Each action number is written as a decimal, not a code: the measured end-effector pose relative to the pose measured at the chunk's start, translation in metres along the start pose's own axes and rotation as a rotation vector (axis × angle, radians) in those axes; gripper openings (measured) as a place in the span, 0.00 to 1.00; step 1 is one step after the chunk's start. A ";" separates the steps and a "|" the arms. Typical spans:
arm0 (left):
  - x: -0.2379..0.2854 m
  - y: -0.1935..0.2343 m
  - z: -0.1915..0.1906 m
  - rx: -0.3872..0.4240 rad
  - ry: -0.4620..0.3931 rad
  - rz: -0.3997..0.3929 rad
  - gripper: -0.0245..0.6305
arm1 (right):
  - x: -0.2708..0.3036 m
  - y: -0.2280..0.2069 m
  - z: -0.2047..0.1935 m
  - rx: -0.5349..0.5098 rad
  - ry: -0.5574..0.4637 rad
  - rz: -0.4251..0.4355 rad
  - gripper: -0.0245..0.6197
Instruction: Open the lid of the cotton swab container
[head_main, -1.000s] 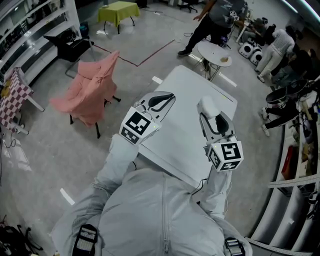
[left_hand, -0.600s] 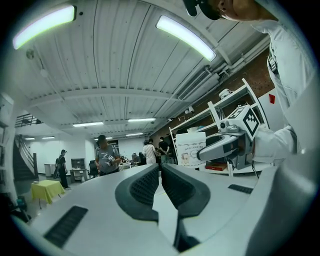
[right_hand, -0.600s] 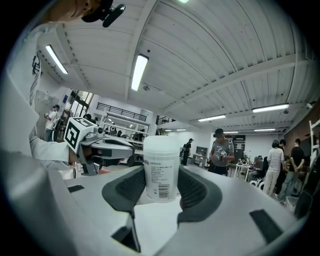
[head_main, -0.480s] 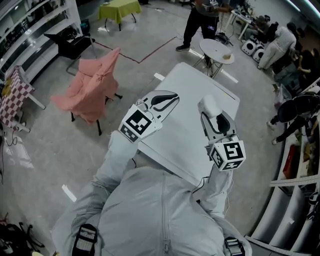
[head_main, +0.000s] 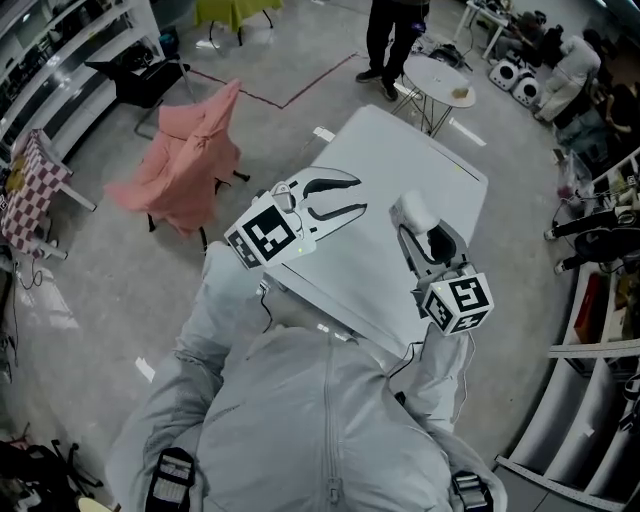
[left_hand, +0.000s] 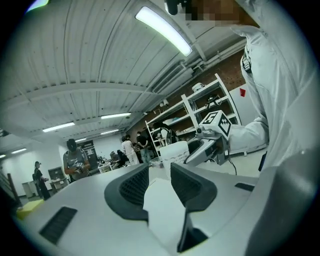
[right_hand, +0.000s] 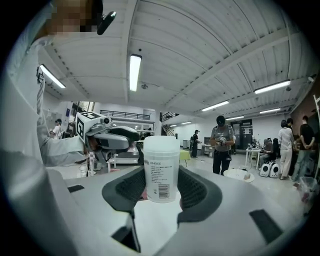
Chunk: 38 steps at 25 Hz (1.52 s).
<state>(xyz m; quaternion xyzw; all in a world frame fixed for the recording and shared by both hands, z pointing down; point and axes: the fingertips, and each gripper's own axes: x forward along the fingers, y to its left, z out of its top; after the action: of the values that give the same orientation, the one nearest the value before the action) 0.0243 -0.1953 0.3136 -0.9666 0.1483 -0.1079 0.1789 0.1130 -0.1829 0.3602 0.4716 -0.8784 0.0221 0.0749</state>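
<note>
The cotton swab container (right_hand: 161, 170) is a white cylinder with a printed label and a white lid. It stands upright between my right gripper's (right_hand: 161, 182) dark pads, which are shut on its lower half. In the head view the container (head_main: 412, 212) sits at the right gripper's (head_main: 422, 232) tip over the white table (head_main: 400, 150). My left gripper (head_main: 350, 197) hovers to its left; its jaws have just been opening and nothing is between them. In the left gripper view the left gripper (left_hand: 159, 176) points toward the container (left_hand: 174, 151), apart from it.
A chair draped in pink cloth (head_main: 190, 150) stands left of the table. A small round table (head_main: 438, 78) and a standing person (head_main: 392, 30) are beyond the table's far end. Shelving (head_main: 590, 330) runs along the right side.
The left gripper's jaws went from shut to open and it turned slightly. The right gripper dropped a little with the container. The person in the background walked left.
</note>
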 end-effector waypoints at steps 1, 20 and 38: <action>0.001 -0.004 0.000 0.018 0.009 -0.025 0.26 | 0.000 0.001 -0.004 0.006 0.006 0.008 0.38; 0.010 -0.067 -0.003 -0.104 -0.099 -0.494 0.41 | -0.009 0.063 -0.041 -0.019 0.021 0.371 0.38; 0.003 -0.101 -0.021 -0.103 -0.033 -0.633 0.41 | -0.015 0.100 -0.055 -0.090 0.065 0.542 0.38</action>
<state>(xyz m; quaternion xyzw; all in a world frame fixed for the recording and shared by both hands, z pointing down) 0.0472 -0.1124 0.3713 -0.9742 -0.1575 -0.1346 0.0895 0.0438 -0.1090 0.4151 0.2147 -0.9697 0.0172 0.1152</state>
